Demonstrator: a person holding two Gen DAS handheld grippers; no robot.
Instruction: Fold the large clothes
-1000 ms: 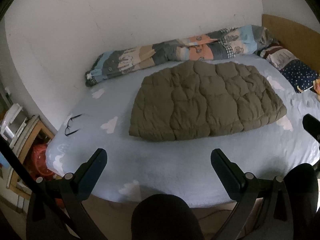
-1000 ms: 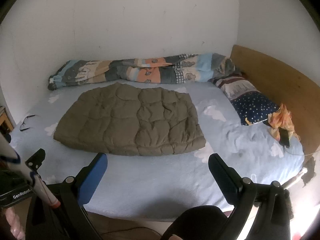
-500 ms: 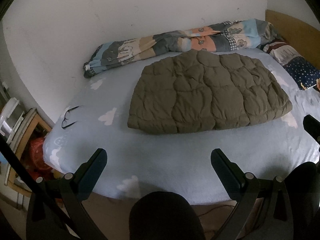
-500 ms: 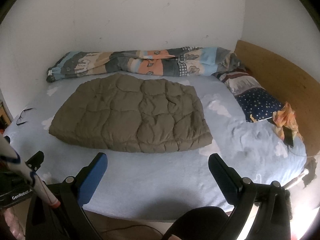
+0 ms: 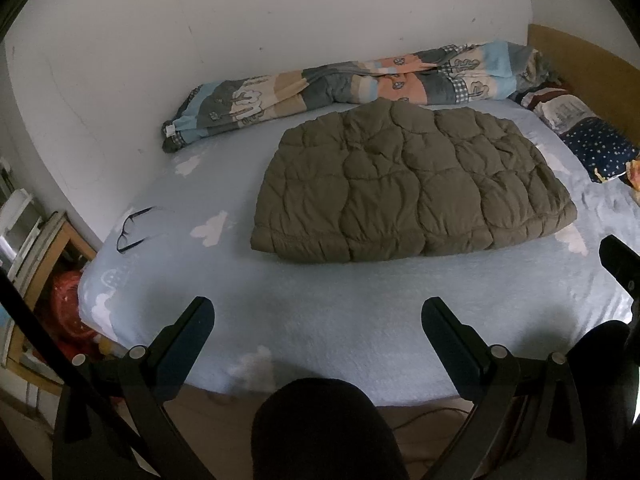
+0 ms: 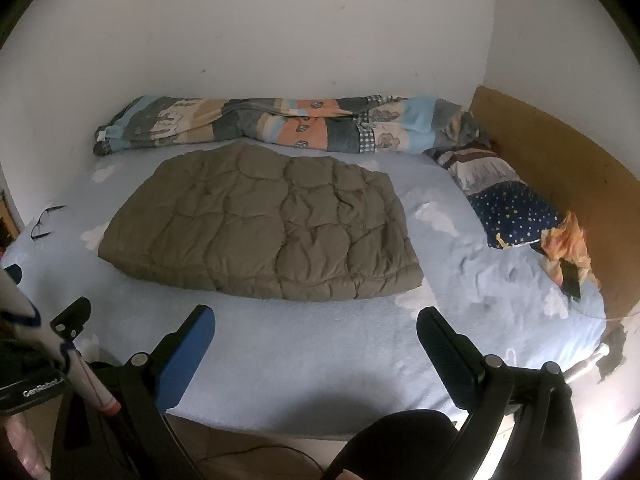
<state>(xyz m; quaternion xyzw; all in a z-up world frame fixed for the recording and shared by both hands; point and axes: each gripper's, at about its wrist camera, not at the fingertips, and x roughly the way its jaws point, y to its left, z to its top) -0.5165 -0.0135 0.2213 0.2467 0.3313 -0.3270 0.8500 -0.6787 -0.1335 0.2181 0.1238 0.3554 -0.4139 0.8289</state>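
Down at the near edge, the left gripper (image 5: 316, 320) hung with jaws spread wide, gripping nothing, and the right gripper (image 6: 316, 320) was just as wide and empty. Beyond them, the olive quilted jacket (image 5: 404, 184) lay flat mid-bed on the blue sheet (image 5: 320, 316), clear of both. Glasses (image 5: 134, 228) sat left; a patterned duvet (image 6: 280, 124) lay rolled along the wall.

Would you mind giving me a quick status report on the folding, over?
Left hand-held gripper open, empty. Right hand-held gripper open, empty. Olive quilted jacket lies flat on bed, untouched. Glasses lie left of it, apart.
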